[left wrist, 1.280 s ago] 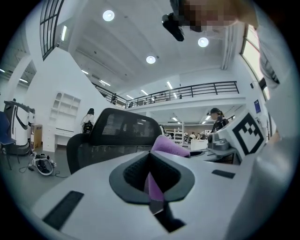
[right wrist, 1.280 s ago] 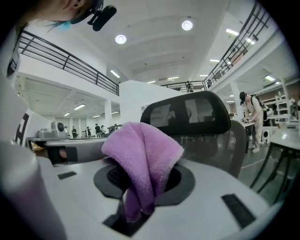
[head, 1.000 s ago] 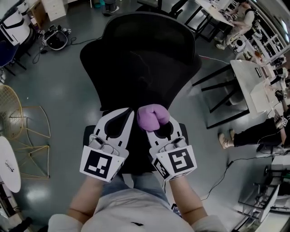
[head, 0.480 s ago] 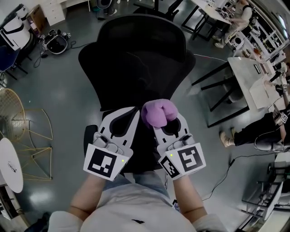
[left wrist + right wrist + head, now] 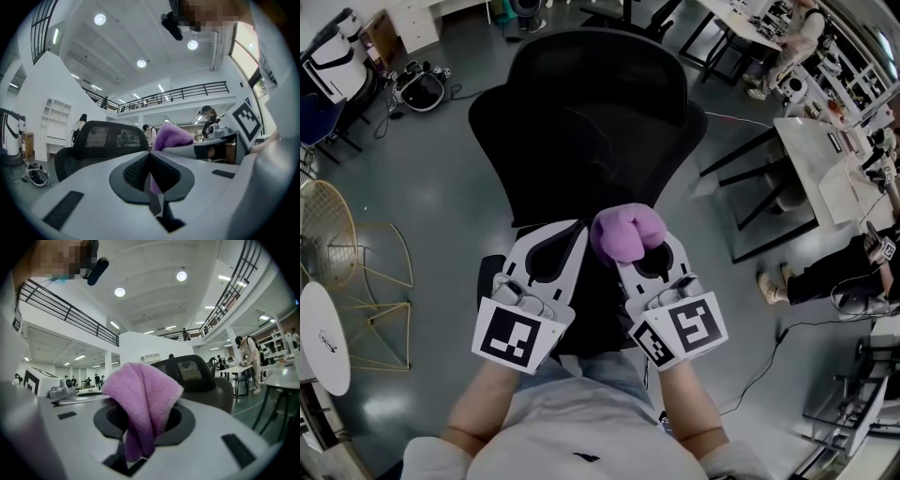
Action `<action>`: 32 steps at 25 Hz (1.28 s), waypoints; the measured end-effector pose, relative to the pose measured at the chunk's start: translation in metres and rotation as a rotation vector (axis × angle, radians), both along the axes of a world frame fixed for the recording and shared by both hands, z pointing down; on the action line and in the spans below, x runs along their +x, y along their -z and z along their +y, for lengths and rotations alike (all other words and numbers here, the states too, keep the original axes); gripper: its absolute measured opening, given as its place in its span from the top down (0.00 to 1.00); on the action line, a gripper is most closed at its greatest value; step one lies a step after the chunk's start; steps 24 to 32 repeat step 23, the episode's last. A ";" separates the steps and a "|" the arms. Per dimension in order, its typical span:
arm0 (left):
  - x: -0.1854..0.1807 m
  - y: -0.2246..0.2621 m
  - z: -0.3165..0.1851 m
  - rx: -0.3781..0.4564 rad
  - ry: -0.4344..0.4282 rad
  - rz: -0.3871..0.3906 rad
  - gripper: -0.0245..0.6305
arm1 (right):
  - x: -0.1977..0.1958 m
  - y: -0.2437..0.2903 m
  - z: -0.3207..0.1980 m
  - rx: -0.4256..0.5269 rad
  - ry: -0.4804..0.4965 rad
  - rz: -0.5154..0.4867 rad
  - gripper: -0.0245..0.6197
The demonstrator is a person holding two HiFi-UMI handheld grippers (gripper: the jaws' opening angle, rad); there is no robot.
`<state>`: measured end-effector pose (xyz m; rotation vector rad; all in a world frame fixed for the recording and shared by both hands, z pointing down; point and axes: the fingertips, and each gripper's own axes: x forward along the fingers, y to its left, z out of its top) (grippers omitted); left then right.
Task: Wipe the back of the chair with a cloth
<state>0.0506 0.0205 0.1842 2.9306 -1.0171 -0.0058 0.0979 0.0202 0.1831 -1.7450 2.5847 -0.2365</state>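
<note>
A black office chair (image 5: 591, 122) stands in front of me, its mesh back (image 5: 581, 70) rising toward the camera in the head view. My right gripper (image 5: 630, 246) is shut on a bunched purple cloth (image 5: 623, 233), held just short of the chair's near edge. The cloth (image 5: 140, 399) sticks up between the jaws, with the chair back (image 5: 190, 373) beyond it. My left gripper (image 5: 567, 234) sits beside the right one, shut with nothing in it. From the left gripper view the chair back (image 5: 110, 139) and the cloth (image 5: 171, 138) show past the closed jaws.
A white desk (image 5: 825, 178) with black legs stands to the right, and a seated person's legs (image 5: 811, 272) show beside it. A gold wire chair (image 5: 342, 253) and a white round table (image 5: 319, 337) are at the left. Gear lies on the grey floor (image 5: 422, 84) at upper left.
Both grippers have shifted slightly right and a little toward the chair back, the purple cloth still held in the right one. The left gripper stays shut and empty.
</note>
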 end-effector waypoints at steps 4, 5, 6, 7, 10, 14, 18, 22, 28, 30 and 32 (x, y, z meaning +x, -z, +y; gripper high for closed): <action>-0.001 0.003 0.002 0.013 -0.002 -0.001 0.95 | -0.003 0.001 0.003 0.006 0.006 -0.002 0.77; -0.001 0.004 0.003 0.015 -0.003 -0.001 0.95 | -0.003 0.001 0.004 0.007 0.006 -0.003 0.77; -0.002 0.005 0.003 0.018 -0.003 -0.001 0.95 | -0.004 0.002 0.004 0.009 0.007 -0.003 0.77; -0.002 0.006 0.003 0.019 -0.003 -0.002 0.95 | -0.004 0.003 0.004 0.009 0.007 -0.003 0.77; -0.003 0.007 0.004 0.024 -0.004 -0.004 0.95 | -0.005 0.003 0.004 0.010 0.007 -0.006 0.77; -0.004 0.008 0.006 0.030 -0.007 -0.008 0.95 | -0.008 0.003 0.004 0.008 0.011 -0.016 0.77; -0.004 0.012 0.007 0.034 -0.010 -0.010 0.95 | -0.009 0.007 0.004 0.008 0.014 -0.023 0.77; -0.003 0.014 0.006 0.043 -0.013 -0.010 0.95 | -0.010 0.008 0.003 0.015 0.019 -0.015 0.77; -0.002 0.015 0.005 0.045 -0.014 -0.010 0.95 | -0.010 0.009 0.003 0.017 0.020 -0.013 0.77; -0.002 0.015 0.005 0.045 -0.014 -0.010 0.95 | -0.010 0.009 0.003 0.017 0.020 -0.013 0.77; -0.002 0.015 0.005 0.045 -0.014 -0.010 0.95 | -0.010 0.009 0.003 0.017 0.020 -0.013 0.77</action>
